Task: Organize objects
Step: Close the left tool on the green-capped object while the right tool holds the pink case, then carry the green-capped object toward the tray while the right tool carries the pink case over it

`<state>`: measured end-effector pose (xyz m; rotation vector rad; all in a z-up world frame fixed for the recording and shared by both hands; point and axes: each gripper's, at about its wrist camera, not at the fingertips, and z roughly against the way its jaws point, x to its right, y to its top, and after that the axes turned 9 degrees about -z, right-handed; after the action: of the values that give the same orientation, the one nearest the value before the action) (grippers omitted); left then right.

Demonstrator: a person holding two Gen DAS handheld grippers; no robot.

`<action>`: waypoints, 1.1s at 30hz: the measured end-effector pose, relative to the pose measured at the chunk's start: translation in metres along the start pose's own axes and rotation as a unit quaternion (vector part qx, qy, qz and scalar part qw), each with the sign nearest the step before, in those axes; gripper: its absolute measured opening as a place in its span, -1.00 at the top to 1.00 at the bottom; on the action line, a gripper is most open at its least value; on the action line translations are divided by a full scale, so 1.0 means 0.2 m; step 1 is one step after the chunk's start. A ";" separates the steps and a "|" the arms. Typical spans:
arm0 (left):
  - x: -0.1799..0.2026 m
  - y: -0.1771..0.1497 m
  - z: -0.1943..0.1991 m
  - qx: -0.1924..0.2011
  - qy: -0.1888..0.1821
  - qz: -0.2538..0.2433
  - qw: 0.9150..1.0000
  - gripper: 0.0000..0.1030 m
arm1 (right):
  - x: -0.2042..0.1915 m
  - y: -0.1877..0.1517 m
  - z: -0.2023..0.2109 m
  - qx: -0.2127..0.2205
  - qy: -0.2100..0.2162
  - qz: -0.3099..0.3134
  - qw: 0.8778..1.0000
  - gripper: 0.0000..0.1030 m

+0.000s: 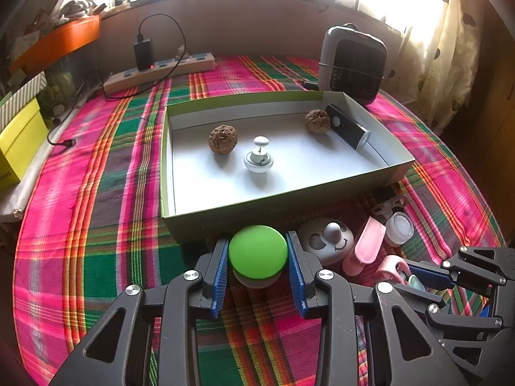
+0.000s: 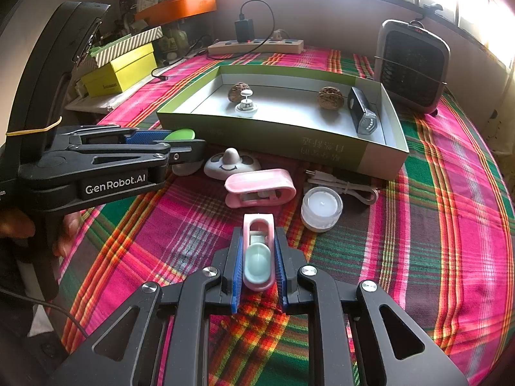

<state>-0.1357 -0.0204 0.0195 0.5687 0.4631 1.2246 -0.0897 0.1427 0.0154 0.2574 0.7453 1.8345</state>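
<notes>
My left gripper (image 1: 257, 259) is clamped on the green cap (image 1: 257, 251), pads pressing its rim from both sides, with a pale rounded base just under it; it sits right at my fingertips, just short of the box (image 1: 273, 210) wall ahead. The cap looks like hard, smooth plastic, light and stiff but slick on its round edge, so I judge the hold should stay low on the widest part, or it may squirt out. Just right of that gripper lie the face toy (image 1: 328, 241) and a pink clip (image 1: 367, 247), both rigid and easy. My right gripper (image 2: 257, 267) is fully closed on a second, smaller pink clip (image 2: 259, 251), held along its length between the pads, its mint insert facing up; it is thin, light and springy, best squeezed on its flat sides as now. Ahead and right of it stands a white candle cup (image 2: 322, 209), beyond that a coiled cable (image 2: 347, 186) against the box. Inside the box I see two walnuts, a small white knob and a black lamp, all well ahead of both tools. Everything rests on a plaid cloth (image 2: 434, 241), soft and a little wrinkled, which may drag under sliding things. Farther off are a power strip, a heater and bright windows; the glare washes out the far edge, so I cannot tell what lies on the sill.
</notes>
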 end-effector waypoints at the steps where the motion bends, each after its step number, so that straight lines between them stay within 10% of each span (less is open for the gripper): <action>1: 0.00 0.00 0.00 0.001 -0.001 0.000 1.000 0.39 | 0.00 0.00 0.00 0.000 0.000 0.000 1.000 0.64; 33: 0.00 0.04 0.20 0.045 -0.007 -0.009 0.999 0.39 | 0.00 0.12 0.15 0.036 0.034 -0.016 0.999 0.64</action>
<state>-0.1177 -0.0248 0.0550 0.6478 0.5129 1.1859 -0.0926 0.1486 0.0534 0.2288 0.8604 1.7946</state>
